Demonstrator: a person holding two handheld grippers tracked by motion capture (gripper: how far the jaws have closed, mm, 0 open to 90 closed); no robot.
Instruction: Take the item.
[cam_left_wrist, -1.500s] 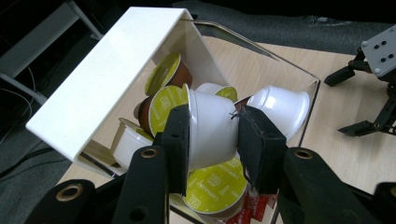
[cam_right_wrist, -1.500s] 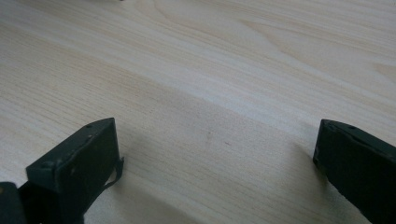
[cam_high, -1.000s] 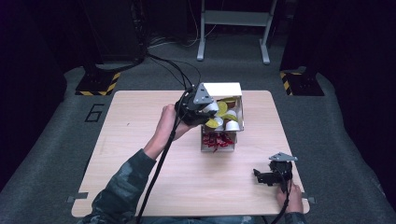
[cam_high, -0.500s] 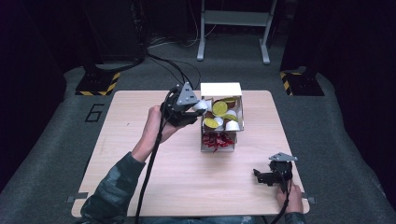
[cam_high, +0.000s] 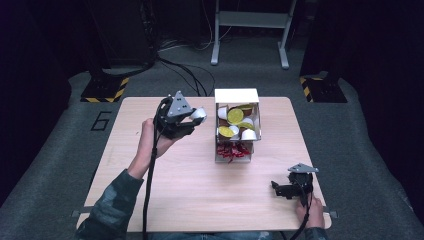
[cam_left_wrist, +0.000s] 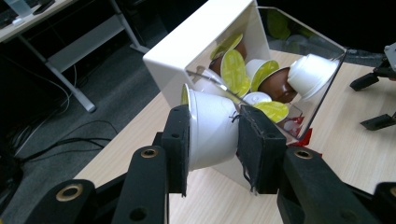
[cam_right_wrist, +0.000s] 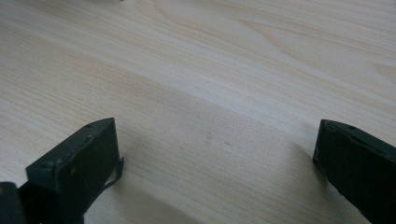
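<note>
1 bench (cam_high: 165, 190) carries 1 white box (cam_high: 236, 95), and 2 claws show: the left claw (cam_high: 192, 120) and the right claw (cam_high: 281, 189). 1 white capsule (cam_left_wrist: 210, 128) sits between the left claw's jaws. Inside the box, about 7 more capsules (cam_left_wrist: 280, 86) can be made out, though the heap hides the exact count, along with 1 tangle of red shreds (cam_high: 232, 150).

Bare table (cam_high: 200, 190) all round, one obstacle mid-table: the capsule-filled box (cam_high: 237, 125).
</note>
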